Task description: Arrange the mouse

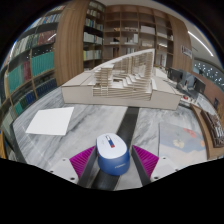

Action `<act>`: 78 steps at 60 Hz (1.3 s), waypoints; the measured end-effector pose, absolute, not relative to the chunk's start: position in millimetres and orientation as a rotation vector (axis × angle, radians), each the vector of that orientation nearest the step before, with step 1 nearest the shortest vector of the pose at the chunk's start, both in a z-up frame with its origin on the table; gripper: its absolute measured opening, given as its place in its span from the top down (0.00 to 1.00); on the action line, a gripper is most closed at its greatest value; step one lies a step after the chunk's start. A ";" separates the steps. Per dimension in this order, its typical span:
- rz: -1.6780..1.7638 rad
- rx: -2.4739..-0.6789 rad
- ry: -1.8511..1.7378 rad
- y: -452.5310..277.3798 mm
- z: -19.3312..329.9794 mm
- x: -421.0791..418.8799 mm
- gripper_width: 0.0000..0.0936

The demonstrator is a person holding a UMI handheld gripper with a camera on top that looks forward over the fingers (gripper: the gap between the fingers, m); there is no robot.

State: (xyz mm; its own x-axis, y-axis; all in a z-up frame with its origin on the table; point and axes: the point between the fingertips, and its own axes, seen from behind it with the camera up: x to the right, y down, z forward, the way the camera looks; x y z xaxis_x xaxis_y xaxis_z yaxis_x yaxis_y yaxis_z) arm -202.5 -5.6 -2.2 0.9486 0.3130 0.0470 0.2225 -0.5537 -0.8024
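- The mouse (113,155), blue with a white top, sits between the two tips of the tongs (114,163), low over the marbled worktop (150,125).
- The magenta pads (80,160) flank it closely; I cannot tell whether both press on it.
- A white sheet (50,121) lies flat off to one side.
- Beyond stands a pale architectural model (118,80).
- Bookshelves (95,35) line the far wall.

You have one view only — riding on the gripper (113,162), facing forward along its fingers, close above the marble table (95,135).
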 end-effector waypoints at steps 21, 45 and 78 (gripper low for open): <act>0.155 -2.199 -0.285 39.7 -16.4 -216.7 0.40; 0.180 -2.008 -0.230 45.3 85.5 -204.5 0.52; -0.129 -2.183 0.121 60.8 -5.5 30.7 0.51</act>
